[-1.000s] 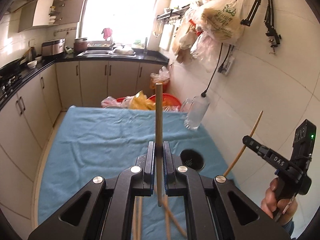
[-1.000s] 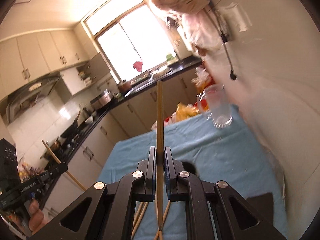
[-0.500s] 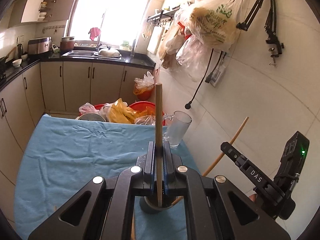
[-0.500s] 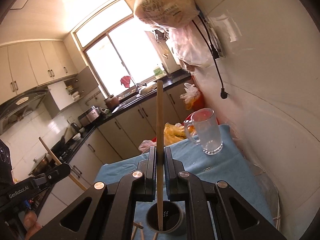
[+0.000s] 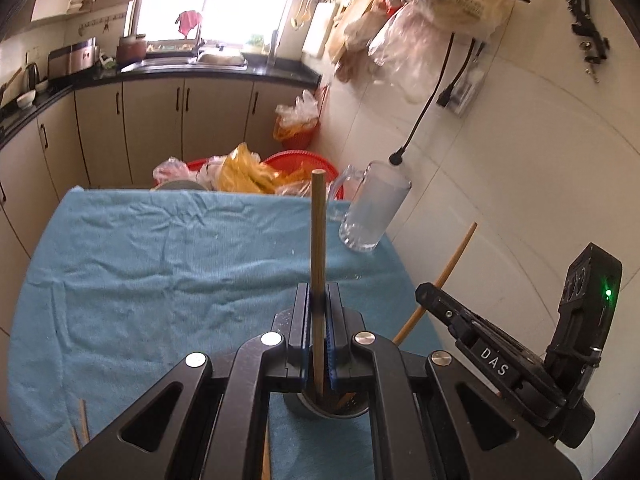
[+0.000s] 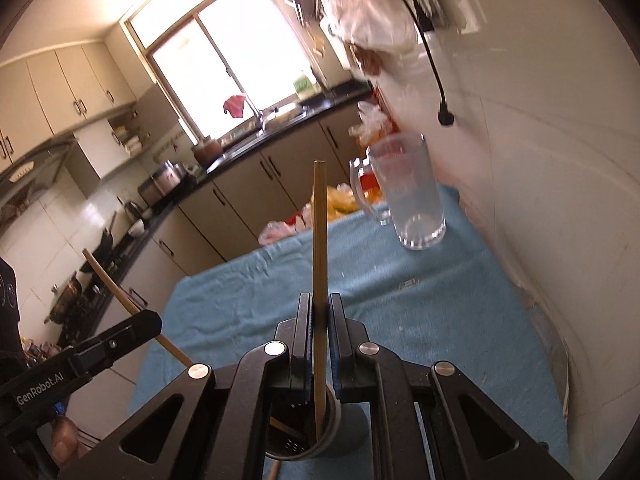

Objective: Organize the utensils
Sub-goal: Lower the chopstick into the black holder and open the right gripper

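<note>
Chopsticks clamped upright, one in each gripper: left chopstick (image 5: 318, 240) between closed left fingers (image 5: 302, 332), right chopstick (image 6: 319, 248) between closed right fingers (image 6: 304, 340), both lower ends inside dark holder (image 6: 320, 436) on blue-clothed desk (image 5: 160, 280). Glass mug (image 5: 374, 208) empty, near wall-side desk edge. Loose chopsticks (image 5: 82, 428) only in left view.

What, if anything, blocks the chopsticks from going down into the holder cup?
Nothing visible. Each hand-held gripper, left and right, is shut on a chopstick, left and right, both lower ends already inside the open holder cup.
</note>
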Tool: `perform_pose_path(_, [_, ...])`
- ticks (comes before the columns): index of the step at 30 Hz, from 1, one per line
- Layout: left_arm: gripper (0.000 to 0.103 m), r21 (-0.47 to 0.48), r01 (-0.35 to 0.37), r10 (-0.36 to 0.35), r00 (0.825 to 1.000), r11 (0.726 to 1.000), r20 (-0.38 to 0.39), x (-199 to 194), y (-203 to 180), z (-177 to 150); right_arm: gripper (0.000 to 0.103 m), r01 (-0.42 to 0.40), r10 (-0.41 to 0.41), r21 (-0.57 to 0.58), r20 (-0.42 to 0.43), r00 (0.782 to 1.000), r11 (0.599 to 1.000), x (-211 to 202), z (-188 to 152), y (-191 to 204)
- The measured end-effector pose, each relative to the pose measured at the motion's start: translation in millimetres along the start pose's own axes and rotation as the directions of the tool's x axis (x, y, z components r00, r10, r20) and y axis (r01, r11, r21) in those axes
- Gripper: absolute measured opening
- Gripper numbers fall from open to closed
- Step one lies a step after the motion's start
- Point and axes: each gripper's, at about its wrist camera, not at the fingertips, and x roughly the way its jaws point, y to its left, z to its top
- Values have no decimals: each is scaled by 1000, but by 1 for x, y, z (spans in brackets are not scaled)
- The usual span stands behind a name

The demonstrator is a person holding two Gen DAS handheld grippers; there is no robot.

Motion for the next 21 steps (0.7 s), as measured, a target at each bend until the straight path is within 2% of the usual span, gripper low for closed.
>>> perform_pose_path(3, [6,-10,-5,5,1000,1000,-3,3,4,-3,9,9,-9,3,-8,1000,1000,2,-3,-2])
perform_pose_path(6, [9,-1,-8,8,1000,1000,6,0,5,-3,21,14,-14,-3,2,1000,1000,-3,-2,-1])
perform_pose_path(7, [16,-1,-5,5,1000,1000,12,-3,5,-3,27,17,-16,-4,11,1000,1000,-7,-2,0])
perform_pose_path(8, [29,1,-3,3,1000,1000,20,-7,5,-3,32,18,-18,-3,24,1000,1000,-13,-2,0])
perform_pose_path(10, [40,2,-9,9,999,1000,47,-16,5,-4,34,17,-17,0,43,999,1000,-23,-2,1])
perform_pose_path(15, [40,-5,-8,9,996,1000,88,-50,12,-13,35,2,-2,0,84,996,1000,-58,-12,6])
perform_pose_path(16, [43,-6,-16,17,995,1000,101,-61,16,-18,36,-5,5,-6,88,996,1000,-64,-17,8])
perform_pose_path(21, [49,-26,-88,91,987,996,135,-104,43,-47,37,-48,50,-75,25,998,996,-83,-56,23])
